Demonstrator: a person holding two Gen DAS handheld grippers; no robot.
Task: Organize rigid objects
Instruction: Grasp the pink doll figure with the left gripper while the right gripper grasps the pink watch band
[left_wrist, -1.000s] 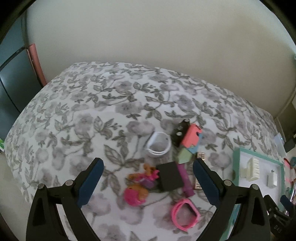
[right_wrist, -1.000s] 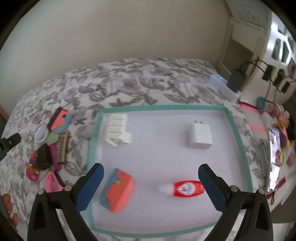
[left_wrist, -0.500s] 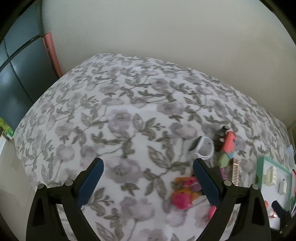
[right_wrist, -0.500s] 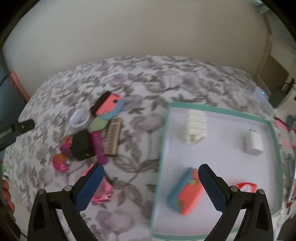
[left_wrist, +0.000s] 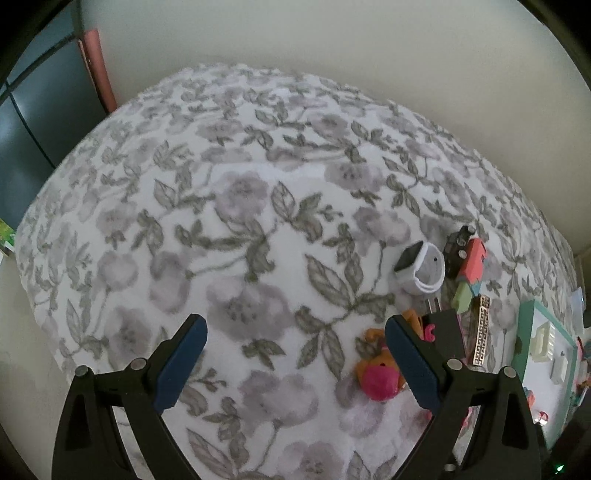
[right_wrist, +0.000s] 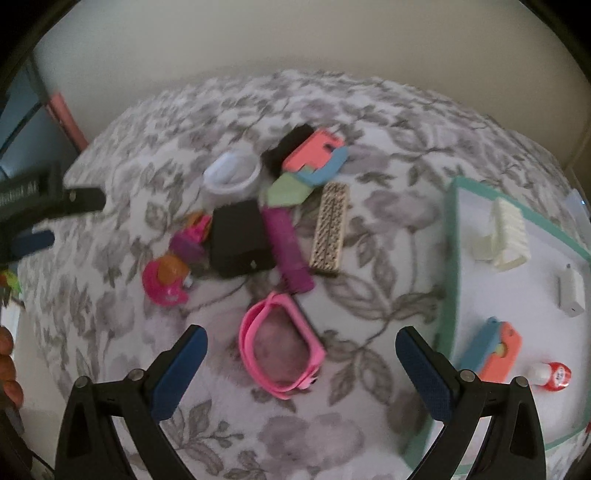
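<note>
Pink band (right_wrist: 280, 347) lies on floral bedspread (right_wrist: 369, 122) between the spread-wide, empty fingers of right gripper (right_wrist: 301, 356), toy cluster at its 12 o'clock, teal-edged tray (right_wrist: 448, 280) at 3 o'clock; left gripper (left_wrist: 295, 347) likewise wide, empty.

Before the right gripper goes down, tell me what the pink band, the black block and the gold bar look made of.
Pink band: likely silicone or soft rubber; matte, a bent loop lying flat.
Black block: probably hard plastic; smooth, slight sheen, crisp edges.
Gold bar: rigid, a metallic-looking patterned face; metal or plated plastic, unclear.
Right gripper: open above the band.
</note>
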